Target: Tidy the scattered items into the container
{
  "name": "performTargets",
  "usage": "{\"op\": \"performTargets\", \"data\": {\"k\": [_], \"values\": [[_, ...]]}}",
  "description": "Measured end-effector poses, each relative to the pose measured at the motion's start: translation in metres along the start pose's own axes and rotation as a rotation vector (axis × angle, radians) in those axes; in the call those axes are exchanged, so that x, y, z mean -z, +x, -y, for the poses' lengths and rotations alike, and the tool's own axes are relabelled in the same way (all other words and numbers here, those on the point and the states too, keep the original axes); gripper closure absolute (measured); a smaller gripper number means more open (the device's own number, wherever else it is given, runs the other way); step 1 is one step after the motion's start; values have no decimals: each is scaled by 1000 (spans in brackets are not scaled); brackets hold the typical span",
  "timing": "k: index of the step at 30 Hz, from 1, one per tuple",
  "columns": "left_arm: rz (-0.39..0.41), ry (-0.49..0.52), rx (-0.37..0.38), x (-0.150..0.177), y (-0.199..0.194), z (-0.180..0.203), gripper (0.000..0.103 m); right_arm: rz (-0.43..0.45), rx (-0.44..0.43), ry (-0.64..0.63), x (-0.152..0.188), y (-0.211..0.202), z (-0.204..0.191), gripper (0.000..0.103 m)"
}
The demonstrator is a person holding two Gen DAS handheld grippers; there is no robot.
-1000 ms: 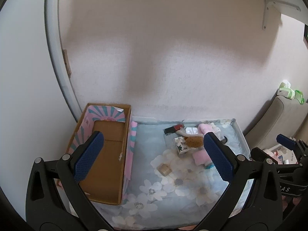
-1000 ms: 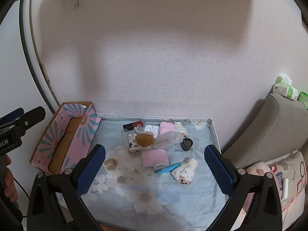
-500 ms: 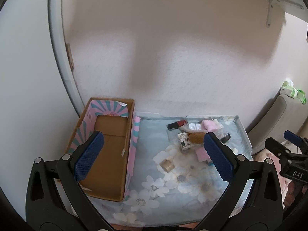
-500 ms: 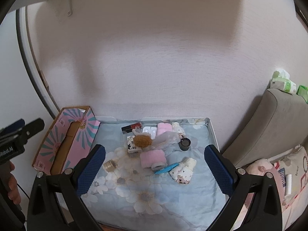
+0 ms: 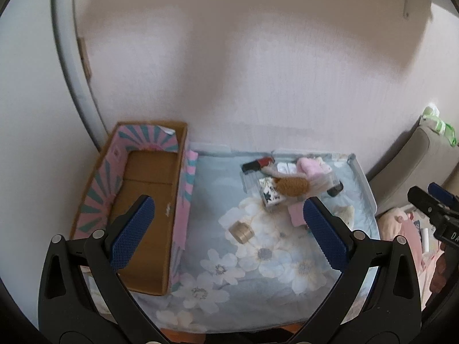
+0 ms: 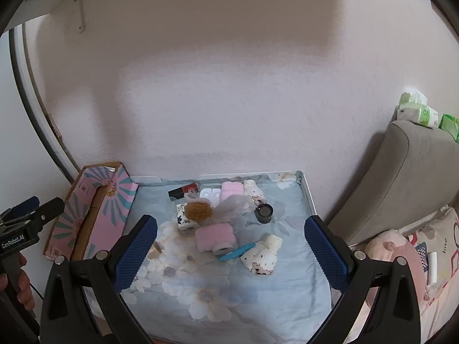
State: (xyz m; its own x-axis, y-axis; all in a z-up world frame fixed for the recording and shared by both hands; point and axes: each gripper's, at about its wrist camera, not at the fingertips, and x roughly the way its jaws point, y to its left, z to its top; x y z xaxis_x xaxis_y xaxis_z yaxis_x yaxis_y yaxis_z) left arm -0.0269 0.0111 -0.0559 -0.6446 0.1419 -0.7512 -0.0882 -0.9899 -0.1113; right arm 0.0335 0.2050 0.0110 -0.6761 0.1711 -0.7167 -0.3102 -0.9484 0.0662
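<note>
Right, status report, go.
Left hand-held gripper open, right hand-held gripper open, both empty. Box empty, items all on the cloth. Nothing in the way.

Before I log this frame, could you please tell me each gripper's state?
Left gripper: open, holding nothing.
Right gripper: open, holding nothing.

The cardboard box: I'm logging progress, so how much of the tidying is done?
Nothing is done: the cardboard box is empty. Nothing is in hand; the left claw and right claw are open. Left: the pink roll, gold tin, blue tweezers and other clutter.
</note>
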Motion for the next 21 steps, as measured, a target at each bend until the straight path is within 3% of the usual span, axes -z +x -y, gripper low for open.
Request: {"op": "performTargets", "data": {"k": [7,21], "values": [[-20,-9,-4,3,14,7,0,-38,-12,7,3,15,11,1],[58,18,-18,-13,-5,16,0,-1,-18,-11,-4,14,4,1]]}}
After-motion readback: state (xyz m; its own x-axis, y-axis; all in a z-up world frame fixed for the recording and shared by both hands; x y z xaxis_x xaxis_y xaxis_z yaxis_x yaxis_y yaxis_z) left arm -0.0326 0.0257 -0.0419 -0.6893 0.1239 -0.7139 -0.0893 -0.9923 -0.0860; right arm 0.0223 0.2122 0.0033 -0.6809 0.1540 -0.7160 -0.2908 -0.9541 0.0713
